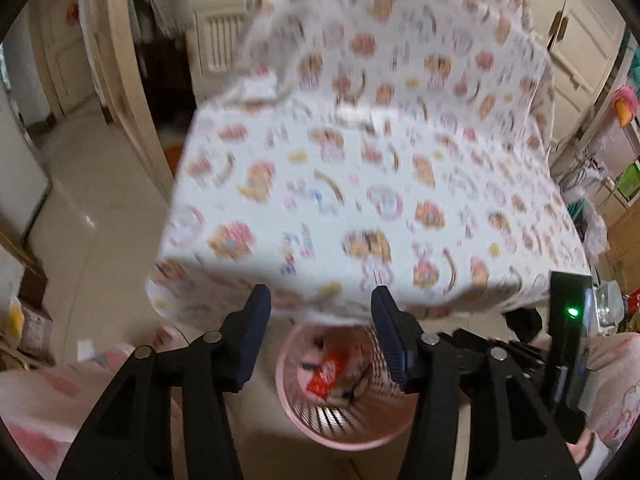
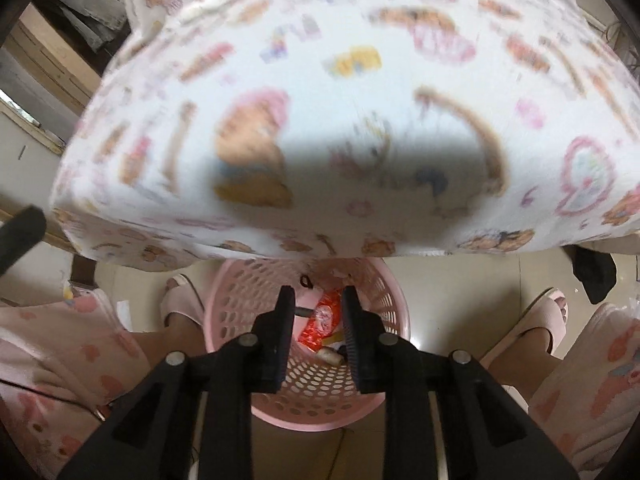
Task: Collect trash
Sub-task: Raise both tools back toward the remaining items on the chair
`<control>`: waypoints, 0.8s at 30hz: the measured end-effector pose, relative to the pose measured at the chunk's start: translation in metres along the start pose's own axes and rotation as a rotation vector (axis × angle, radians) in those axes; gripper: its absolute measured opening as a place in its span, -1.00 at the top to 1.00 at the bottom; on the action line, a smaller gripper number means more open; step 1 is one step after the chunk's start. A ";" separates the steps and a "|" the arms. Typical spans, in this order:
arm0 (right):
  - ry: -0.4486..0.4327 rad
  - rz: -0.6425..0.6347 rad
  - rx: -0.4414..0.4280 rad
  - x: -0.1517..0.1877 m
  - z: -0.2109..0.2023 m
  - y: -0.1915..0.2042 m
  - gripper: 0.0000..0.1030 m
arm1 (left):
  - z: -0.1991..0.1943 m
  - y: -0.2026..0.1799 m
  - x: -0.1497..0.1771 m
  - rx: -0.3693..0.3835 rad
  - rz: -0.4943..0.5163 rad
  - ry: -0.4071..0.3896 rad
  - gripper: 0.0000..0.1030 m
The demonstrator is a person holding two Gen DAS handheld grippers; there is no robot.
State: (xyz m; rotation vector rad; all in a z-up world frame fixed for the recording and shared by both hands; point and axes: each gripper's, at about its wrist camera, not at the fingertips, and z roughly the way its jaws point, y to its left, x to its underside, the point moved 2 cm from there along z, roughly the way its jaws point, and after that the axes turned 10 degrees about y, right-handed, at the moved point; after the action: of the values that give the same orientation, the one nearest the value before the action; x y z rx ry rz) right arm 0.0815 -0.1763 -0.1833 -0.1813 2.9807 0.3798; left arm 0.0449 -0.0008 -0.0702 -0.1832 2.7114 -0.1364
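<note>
A pink perforated trash basket (image 1: 300, 428) stands on the floor under the table's near edge; it also shows in the right wrist view (image 2: 240, 300). Red wrappers (image 1: 324, 378) and other scraps lie inside it, with the red wrapper (image 2: 320, 322) and a small brown piece (image 2: 331, 356) seen from the right. My left gripper (image 1: 320, 316) is open and empty above the basket. My right gripper (image 2: 314, 308) is open, its fingers moderately apart right over the basket mouth, nothing between them. Small white scraps (image 1: 354, 115) lie blurred on the tablecloth (image 1: 360, 184).
The table with the cartoon-print cloth (image 2: 320, 80) fills the space ahead. The person's legs and pink slippers (image 2: 540, 316) flank the basket. A black device with a green light (image 1: 570, 312) is at the right. A doorway and tiled floor (image 1: 88, 208) lie to the left.
</note>
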 end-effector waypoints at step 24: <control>-0.454 -0.137 -0.009 -0.002 -0.164 0.022 -0.31 | -0.046 0.008 -0.030 -0.082 0.045 -0.183 -0.78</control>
State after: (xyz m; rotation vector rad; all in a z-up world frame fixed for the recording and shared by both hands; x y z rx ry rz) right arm 0.0621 -0.1967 -0.0207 -0.2600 2.5053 0.3616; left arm 0.0520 0.0149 -0.0181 -0.1501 2.5386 0.0047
